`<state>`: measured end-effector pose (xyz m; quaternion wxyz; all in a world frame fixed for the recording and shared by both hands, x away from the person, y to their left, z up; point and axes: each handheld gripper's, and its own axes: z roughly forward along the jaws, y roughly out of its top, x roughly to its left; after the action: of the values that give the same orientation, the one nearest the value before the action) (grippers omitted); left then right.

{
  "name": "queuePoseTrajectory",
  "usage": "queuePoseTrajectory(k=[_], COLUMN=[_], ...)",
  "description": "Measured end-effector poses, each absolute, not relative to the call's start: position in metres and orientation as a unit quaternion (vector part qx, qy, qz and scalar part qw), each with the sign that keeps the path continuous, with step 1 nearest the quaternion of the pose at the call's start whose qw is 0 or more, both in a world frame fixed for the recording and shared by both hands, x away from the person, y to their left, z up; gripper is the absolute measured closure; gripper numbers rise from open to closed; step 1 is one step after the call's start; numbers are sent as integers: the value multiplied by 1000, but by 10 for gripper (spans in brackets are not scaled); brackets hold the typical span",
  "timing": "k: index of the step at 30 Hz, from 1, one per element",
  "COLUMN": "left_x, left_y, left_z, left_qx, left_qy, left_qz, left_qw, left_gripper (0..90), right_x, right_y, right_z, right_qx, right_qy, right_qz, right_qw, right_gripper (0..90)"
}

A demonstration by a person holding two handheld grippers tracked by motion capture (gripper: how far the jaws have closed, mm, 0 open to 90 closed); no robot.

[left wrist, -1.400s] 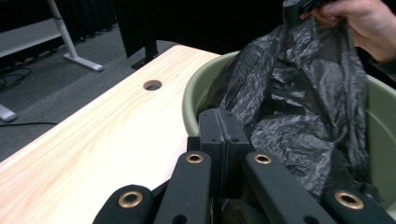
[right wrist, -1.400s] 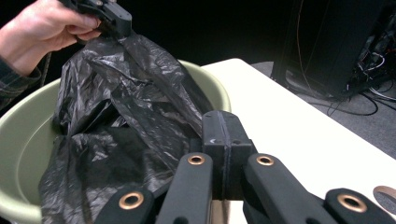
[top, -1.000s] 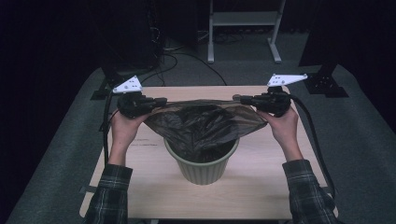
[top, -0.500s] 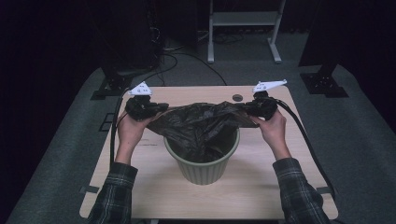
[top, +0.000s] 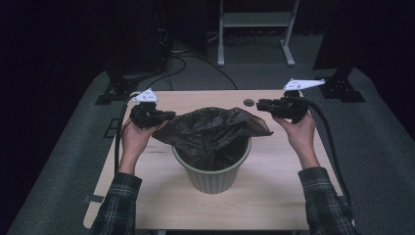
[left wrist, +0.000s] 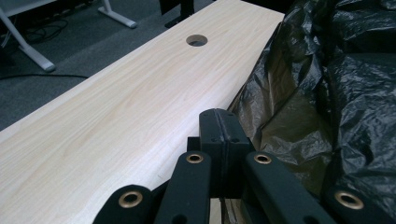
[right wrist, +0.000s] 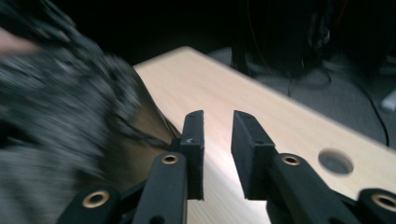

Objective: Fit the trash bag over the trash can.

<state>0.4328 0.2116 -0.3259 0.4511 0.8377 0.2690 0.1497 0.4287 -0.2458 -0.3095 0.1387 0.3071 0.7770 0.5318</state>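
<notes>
A pale green bin [top: 215, 178] stands mid-table with a black plastic bag [top: 210, 129] draped in and over its mouth. My left gripper [top: 165, 116] is at the bag's left edge, jaws shut on the film. In the left gripper view the jaws [left wrist: 219, 116] are pressed together with the bag [left wrist: 345, 93] bunched to their right. My right gripper [top: 262, 104] hovers right of the bag, apart from it. Its jaws [right wrist: 218, 119] have just been opening and nothing lies between them. The bag [right wrist: 60, 102] is blurred to their left.
The wooden table [top: 274, 196] has a round hole [top: 248, 103] near its far edge, close to my right gripper. A white frame stand [top: 254, 19] and black stand feet [top: 117, 90] sit on the floor behind. Cables trail from both grippers.
The right gripper let go of the bag's right edge and drew away to the right. That edge has slumped toward the bin. The left gripper still holds its edge.
</notes>
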Motion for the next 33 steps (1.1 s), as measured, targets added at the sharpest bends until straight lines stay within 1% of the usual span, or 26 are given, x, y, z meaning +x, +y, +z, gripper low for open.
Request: queuePoseTrajectory(k=[2, 3, 4, 5, 6, 7, 9, 11, 12, 13, 14, 15, 16, 17, 19, 20, 24, 25, 26, 27, 30, 31, 32, 33], left_x=[432, 432, 431, 430, 430, 430, 429, 429, 429, 429, 429, 428, 428, 428, 428, 428, 428, 428, 428, 427, 427, 426, 426, 427], left_y=[212, 212, 213, 214, 214, 215, 216, 217, 218, 218, 218, 219, 219, 219, 220, 220, 221, 223, 223, 223, 223, 223, 223, 223], left_z=[-325, -325, -325, -325, -325, -325, -325, -325, -326, -326, -326, -325, -325, -325, -324, -325, -326, -326, -326, -326, -326, -327, -327, -328], left_qx=[837, 837, 838, 838, 838, 837, 837, 836, 836, 836, 836, 836, 836, 836, 836, 836, 837, 837, 837, 837, 836, 837, 838, 838], left_qy=[269, 269, 269, 269, 269, 270, 271, 271, 272, 272, 272, 271, 271, 270, 272, 273, 275, 275, 275, 277, 278, 278, 278, 279], left_qz=[151, 151, 150, 148, 148, 146, 145, 142, 140, 140, 140, 138, 138, 138, 136, 135, 131, 129, 129, 129, 126, 125, 126, 124], left_qw=[451, 451, 451, 452, 452, 453, 454, 455, 455, 455, 455, 457, 457, 457, 458, 456, 455, 455, 455, 455, 455, 454, 453, 453], left_gripper=[900, 900, 900, 900, 900, 900, 900, 900, 900, 900, 900, 900, 900, 900, 900, 900, 900, 900, 900, 900, 900, 900, 900, 900], right_x=[419, 419, 416, 407, 407, 405, 397, 396, 395, 396, 396, 398, 398, 402, 401, 400, 387, 372, 372, 358, 336, 336, 322, 318], right_y=[-252, -252, -252, -250, -250, -248, -237, -234, -228, -225, -223, -220, -220, -217, -216, -217, -218, -221, -221, -223, -226, -226, -229, -230], right_z=[-296, -296, -292, -285, -285, -283, -286, -287, -291, -293, -295, -298, -298, -302, -303, -304, -302, -300, -300, -302, -310, -310, -316, -318], right_qx=[293, 293, 286, 261, 261, 253, 226, 221, 213, 212, 214, 217, 217, 220, 218, 215, 203, 193, 193, 186, 175, 175, 169, 167], right_qy=[766, 766, 766, 765, 765, 765, 776, 779, 787, 790, 791, 794, 794, 800, 802, 802, 800, 801, 801, 803, 806, 806, 809, 809], right_qz=[555, 555, 559, 577, 577, 581, 583, 581, 575, 571, 569, 564, 564, 554, 553, 554, 561, 563, 563, 563, 564, 564, 562, 563], right_qw=[137, 137, 137, 122, 122, 116, 83, 79, 70, 66, 65, 66, 66, 62, 64, 65, 64, 62, 62, 57, 47, 47, 43, 39], right_gripper=[694, 694, 672, 631, 631, 610, 515, 497, 462, 461, 467, 509, 509, 723, 869, 896, 898, 898, 898, 898, 898, 898, 899, 899])
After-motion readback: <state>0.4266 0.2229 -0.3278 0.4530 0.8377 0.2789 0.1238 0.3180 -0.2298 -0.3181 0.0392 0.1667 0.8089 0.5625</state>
